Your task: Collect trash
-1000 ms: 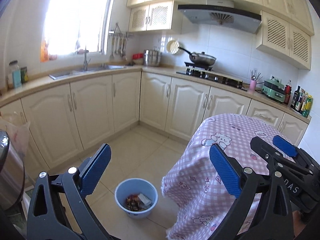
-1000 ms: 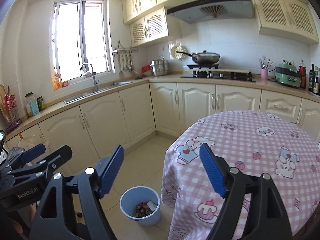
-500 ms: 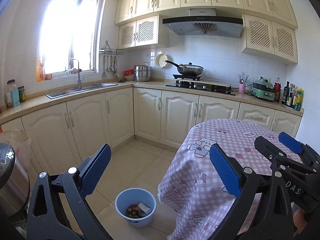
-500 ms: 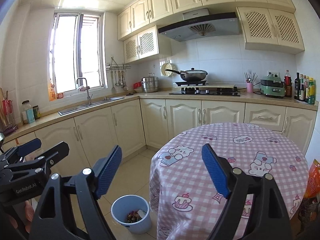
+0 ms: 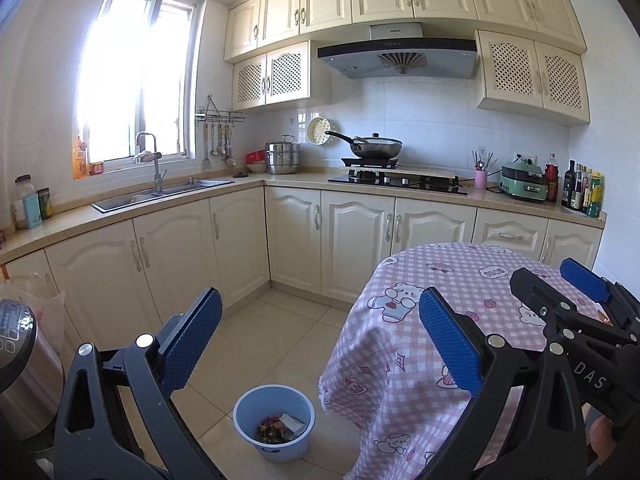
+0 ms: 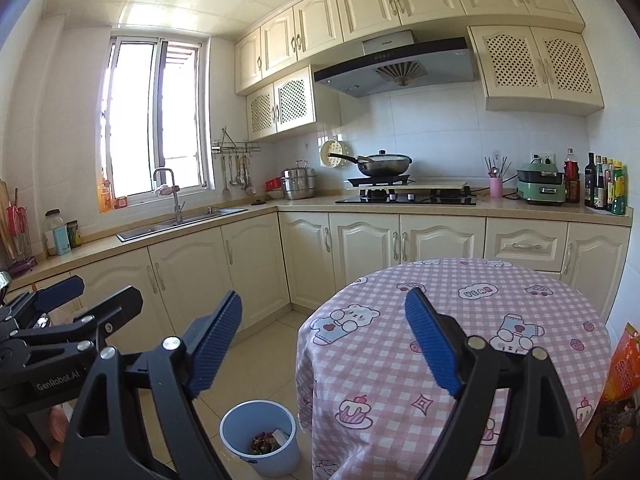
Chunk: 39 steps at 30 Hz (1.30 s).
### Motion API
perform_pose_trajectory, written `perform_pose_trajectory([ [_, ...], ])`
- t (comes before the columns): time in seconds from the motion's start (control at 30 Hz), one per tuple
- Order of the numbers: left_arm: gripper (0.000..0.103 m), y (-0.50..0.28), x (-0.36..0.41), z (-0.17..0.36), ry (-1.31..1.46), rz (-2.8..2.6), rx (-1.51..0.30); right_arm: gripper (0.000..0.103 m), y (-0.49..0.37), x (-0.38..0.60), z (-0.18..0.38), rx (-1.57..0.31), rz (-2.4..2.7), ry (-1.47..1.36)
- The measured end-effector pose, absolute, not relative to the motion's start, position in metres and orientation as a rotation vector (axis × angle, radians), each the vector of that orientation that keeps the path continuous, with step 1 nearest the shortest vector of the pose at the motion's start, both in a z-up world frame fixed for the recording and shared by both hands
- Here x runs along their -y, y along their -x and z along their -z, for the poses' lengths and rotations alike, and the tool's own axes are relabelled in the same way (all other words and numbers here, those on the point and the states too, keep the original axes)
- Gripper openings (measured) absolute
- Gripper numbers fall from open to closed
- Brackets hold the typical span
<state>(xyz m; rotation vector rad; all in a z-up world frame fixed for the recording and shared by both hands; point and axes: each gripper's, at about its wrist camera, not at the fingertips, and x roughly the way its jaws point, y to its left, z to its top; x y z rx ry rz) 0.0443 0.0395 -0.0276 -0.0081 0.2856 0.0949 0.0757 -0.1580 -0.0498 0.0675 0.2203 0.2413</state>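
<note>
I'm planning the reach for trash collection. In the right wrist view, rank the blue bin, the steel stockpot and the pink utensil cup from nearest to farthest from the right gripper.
From the right gripper, whose jaws stand open and empty:
1. Blue bin, on the floor just below, beside the table's cloth.
2. Steel stockpot, in the counter's far corner, left of the stove.
3. Pink utensil cup, on the back counter, right of the stove; too close to the stockpot to rank firmly.

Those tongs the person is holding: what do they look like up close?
Both are alike: the left tongs and the right tongs have black, angular frames with triangular cut-outs and silver bolt heads. Each finger ends in a long, flat blue pad with a fine ribbed texture. White lettering on the left one's body reads GenRobot.AI; the right one shows the letters DAS. No cables or sleeves are visible.
</note>
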Motion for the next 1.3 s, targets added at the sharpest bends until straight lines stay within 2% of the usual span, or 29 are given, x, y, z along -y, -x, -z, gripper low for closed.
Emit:
perform_pose_trajectory([
  [1.3, 0.095, -0.0390, -0.0460, 0.0289, 0.010, -0.104, -0.273, 0.084, -0.0717, 0.1508, 0.0502, -0.214, -0.258, -0.048],
])
